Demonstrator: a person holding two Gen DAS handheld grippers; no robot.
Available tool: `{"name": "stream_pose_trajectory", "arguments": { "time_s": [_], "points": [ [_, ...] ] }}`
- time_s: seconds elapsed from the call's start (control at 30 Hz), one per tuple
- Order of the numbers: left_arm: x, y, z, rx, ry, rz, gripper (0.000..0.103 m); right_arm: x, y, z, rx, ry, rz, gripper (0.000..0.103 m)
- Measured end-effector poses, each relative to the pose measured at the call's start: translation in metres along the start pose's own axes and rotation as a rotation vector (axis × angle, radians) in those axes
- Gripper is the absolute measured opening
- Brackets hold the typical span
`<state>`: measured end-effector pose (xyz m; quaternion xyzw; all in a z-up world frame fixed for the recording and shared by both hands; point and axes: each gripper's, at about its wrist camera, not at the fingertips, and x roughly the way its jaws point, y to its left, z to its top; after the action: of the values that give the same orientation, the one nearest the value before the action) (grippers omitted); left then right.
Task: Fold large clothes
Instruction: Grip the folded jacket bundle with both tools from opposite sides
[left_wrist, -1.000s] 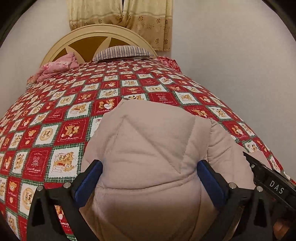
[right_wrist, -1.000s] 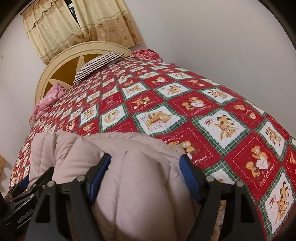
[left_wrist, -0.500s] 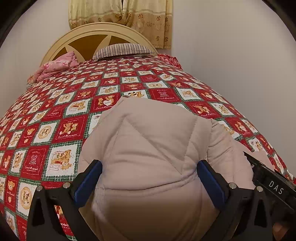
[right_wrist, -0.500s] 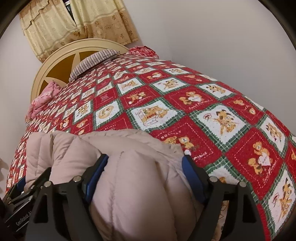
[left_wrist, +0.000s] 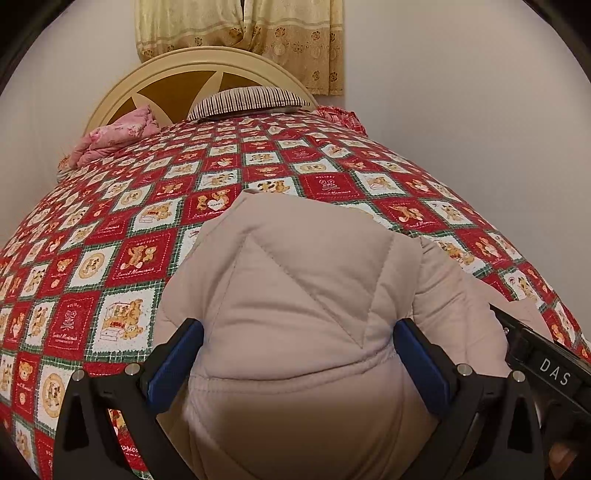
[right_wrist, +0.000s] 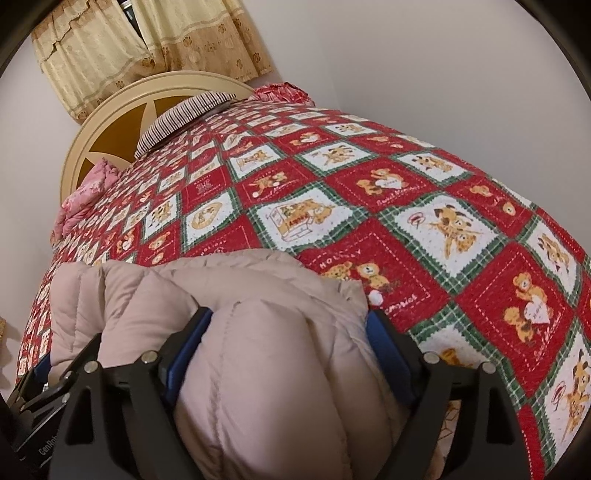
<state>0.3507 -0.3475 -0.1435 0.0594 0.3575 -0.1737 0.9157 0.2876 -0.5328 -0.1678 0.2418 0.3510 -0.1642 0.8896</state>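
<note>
A beige quilted puffer jacket (left_wrist: 295, 280) lies bundled at the near edge of the bed. My left gripper (left_wrist: 299, 354) straddles its near bulge with the jaws wide; the blue pads (left_wrist: 177, 365) sit beside the fabric without squeezing it. My right gripper (right_wrist: 290, 321) straddles another puffy part of the same jacket (right_wrist: 258, 280). Its jaws are opening, with the fabric bulging between them. The right gripper's body (left_wrist: 546, 369) shows at the right of the left wrist view. The left gripper's body (right_wrist: 37, 387) shows at the lower left of the right wrist view.
A red, white and green teddy-bear quilt (left_wrist: 147, 251) covers the bed. A striped pillow (left_wrist: 251, 98) and a pink bundle (left_wrist: 114, 133) lie by the cream headboard (left_wrist: 207, 61). A plain wall (left_wrist: 480, 110) runs along the right side, and curtains (left_wrist: 240, 26) hang behind.
The right gripper's jaws have spread slightly around the jacket. The jacket and the left gripper have stayed where they were.
</note>
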Motion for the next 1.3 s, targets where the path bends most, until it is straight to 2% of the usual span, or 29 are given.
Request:
{"name": "stream_pose_trajectory", "arguments": {
  "time_s": [0.87, 1.3],
  "points": [
    [0.0019, -0.0018, -0.0011, 0.012, -0.002, 0.019, 0.102, 0.0027, -0.004, -0.0014, 0.005, 0.004, 0.004, 0.087],
    [0.0072, -0.0001, 0.0015, 0.027, 0.015, 0.037, 0.102, 0.0088, -0.0071, 0.0002, 0.021, 0.047, 0.002, 0.09]
  ]
}}
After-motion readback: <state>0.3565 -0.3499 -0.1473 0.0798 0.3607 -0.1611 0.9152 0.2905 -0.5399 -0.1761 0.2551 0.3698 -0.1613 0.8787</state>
